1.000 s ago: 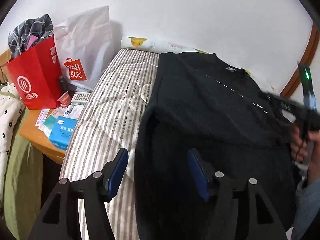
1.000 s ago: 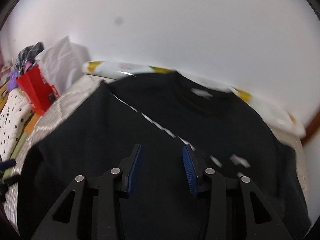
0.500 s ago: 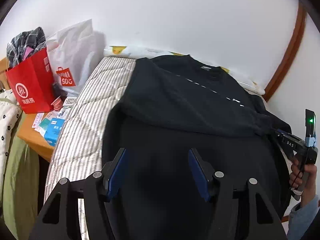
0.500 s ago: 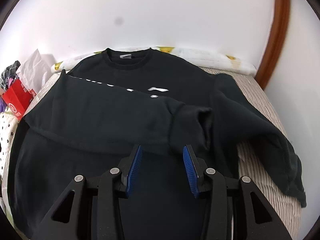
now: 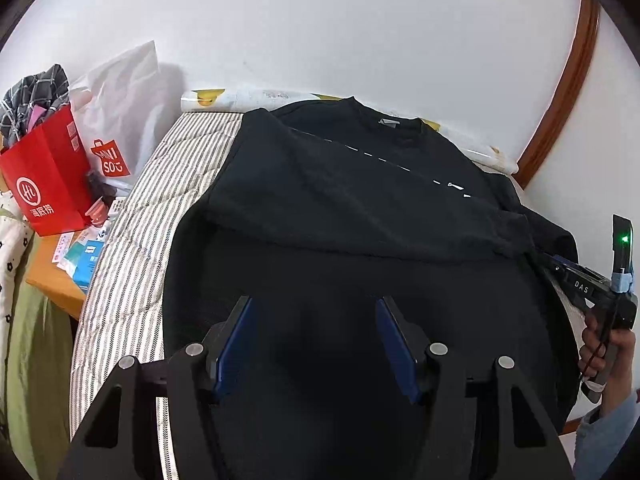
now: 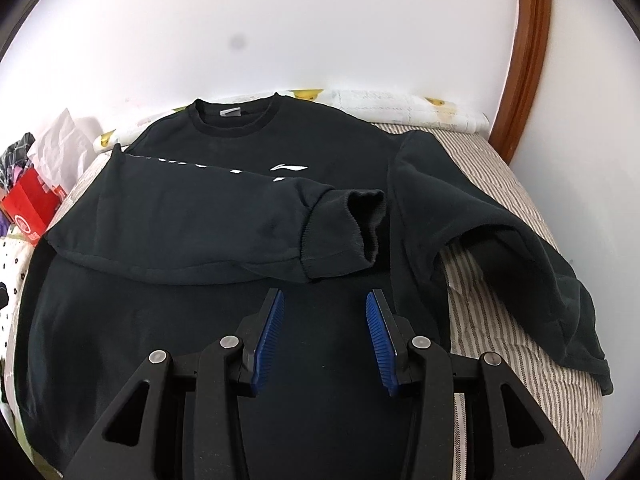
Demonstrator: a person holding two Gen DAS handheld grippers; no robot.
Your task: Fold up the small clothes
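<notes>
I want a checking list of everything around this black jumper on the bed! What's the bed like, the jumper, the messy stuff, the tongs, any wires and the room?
Surface: striped mattress, mostly covered by the jumper.
Job's things: black sweatshirt lying flat, collar toward the wall; one sleeve folded across the chest, other sleeve spread out over the mattress edge.
Clutter: red paper bag, white Miniso bag, small boxes and papers on a wooden side table.
Grippers: left tongs open, nothing between them; right tongs open, nothing between them, above the sweatshirt's lower half.
Cables: nothing seen.
Surroundings: white wall, brown wooden trim.
</notes>
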